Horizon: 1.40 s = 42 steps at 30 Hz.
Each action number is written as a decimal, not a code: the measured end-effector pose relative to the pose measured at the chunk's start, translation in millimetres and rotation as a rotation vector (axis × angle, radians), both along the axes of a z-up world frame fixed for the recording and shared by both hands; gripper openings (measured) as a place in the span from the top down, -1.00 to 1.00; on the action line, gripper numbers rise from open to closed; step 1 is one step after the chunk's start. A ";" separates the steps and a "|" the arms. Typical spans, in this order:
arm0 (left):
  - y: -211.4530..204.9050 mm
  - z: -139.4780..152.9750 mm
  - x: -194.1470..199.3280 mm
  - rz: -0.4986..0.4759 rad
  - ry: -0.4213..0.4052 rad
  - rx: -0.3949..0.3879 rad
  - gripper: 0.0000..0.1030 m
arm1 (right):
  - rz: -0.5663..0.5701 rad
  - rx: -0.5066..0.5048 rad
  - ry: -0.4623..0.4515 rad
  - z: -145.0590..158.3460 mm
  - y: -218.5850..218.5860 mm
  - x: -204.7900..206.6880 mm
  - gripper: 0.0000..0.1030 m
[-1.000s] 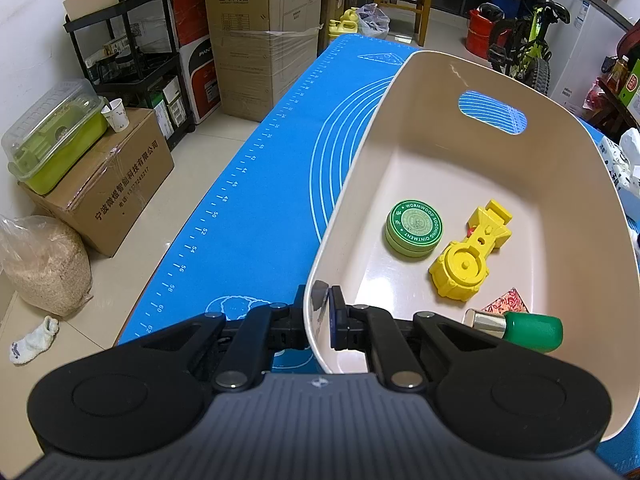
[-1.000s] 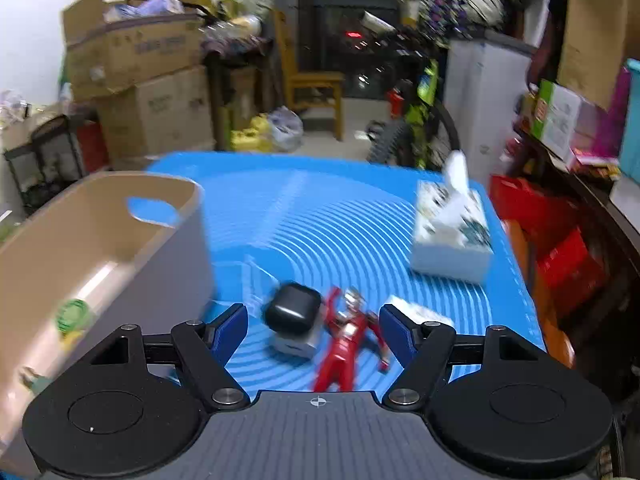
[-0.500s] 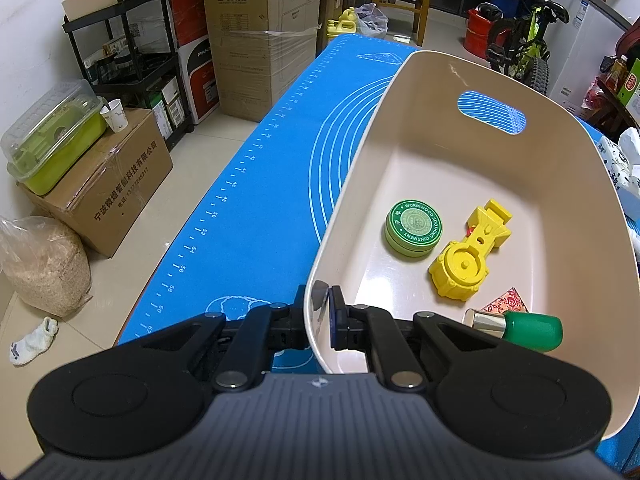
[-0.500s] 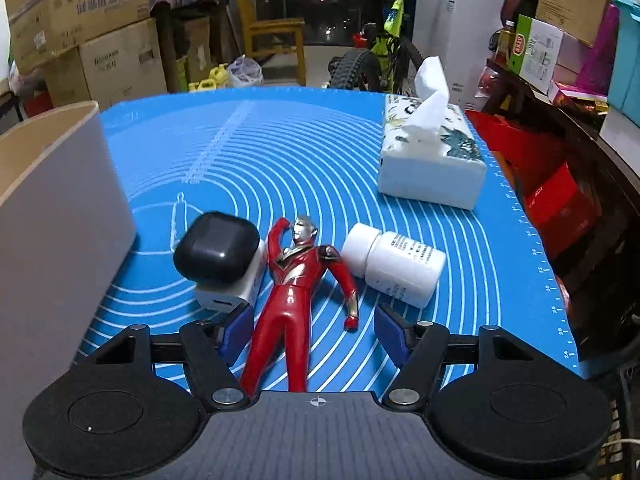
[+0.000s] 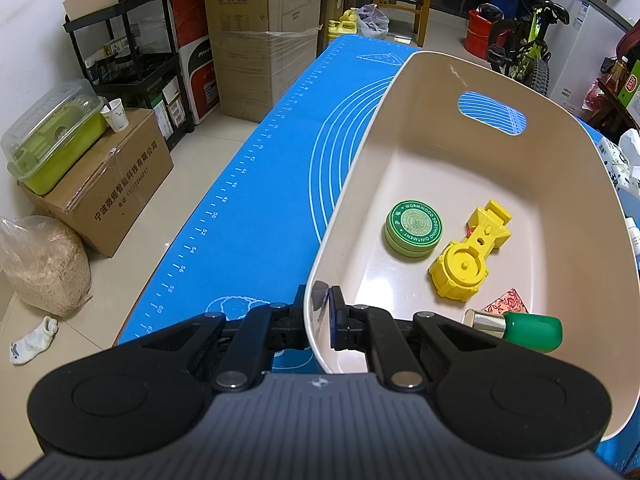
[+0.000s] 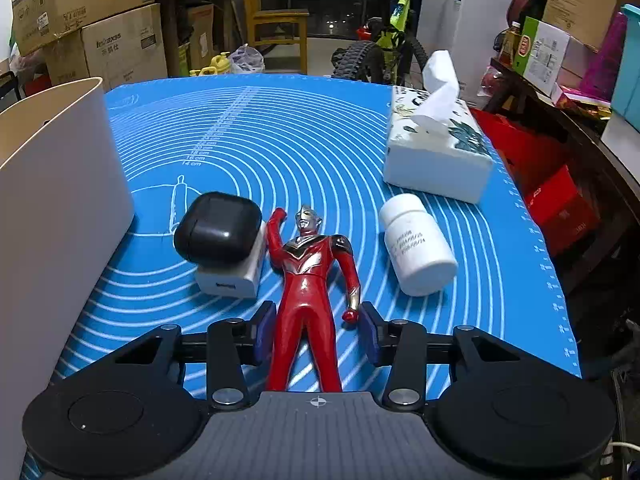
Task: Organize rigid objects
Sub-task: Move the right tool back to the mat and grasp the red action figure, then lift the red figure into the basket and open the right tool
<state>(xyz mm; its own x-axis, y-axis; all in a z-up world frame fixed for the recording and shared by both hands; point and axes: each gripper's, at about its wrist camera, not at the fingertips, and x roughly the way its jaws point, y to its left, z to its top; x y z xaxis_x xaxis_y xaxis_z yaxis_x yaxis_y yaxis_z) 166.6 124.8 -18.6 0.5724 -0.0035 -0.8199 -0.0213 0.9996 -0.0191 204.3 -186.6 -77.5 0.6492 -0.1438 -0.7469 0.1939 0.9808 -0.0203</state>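
Lower now than 1 second ago, the right tongs (image 6: pixel 316 334) are closing around the red figure's (image 6: pixel 308 280) legs at frame centre, pads not yet pressing; it may twist free, while the left tongs (image 5: pixel 322 316) clamp the bin (image 5: pixel 400 80) rim

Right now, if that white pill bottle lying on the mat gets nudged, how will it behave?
The white pill bottle lies on its side on the blue mat, so it would probably roll. It looks like smooth, rigid plastic, likely somewhat slippery to grip and unlikely to deform.
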 end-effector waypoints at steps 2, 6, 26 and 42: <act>0.0 0.0 -0.2 0.000 0.000 0.000 0.78 | -0.004 -0.002 -0.013 0.8 -1.4 -7.5 0.07; 0.1 0.0 -0.2 0.001 0.000 0.000 0.78 | -0.011 0.017 -0.050 6.0 -5.6 -18.6 0.09; 0.5 0.2 0.2 0.000 0.000 0.000 0.78 | 0.028 0.058 -0.248 62.2 2.0 -53.4 0.09; 1.3 0.0 0.6 0.006 0.003 -0.011 0.79 | 0.272 0.172 -0.396 133.7 85.1 -48.4 0.09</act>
<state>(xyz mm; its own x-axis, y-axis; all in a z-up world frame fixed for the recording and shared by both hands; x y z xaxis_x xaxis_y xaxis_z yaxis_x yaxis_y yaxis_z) 167.2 126.1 -18.6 0.5704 -0.0093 -0.8213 -0.0276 0.9992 -0.0305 155.9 -101.5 56.3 0.8842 0.1727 -0.4341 -0.1084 0.9796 0.1690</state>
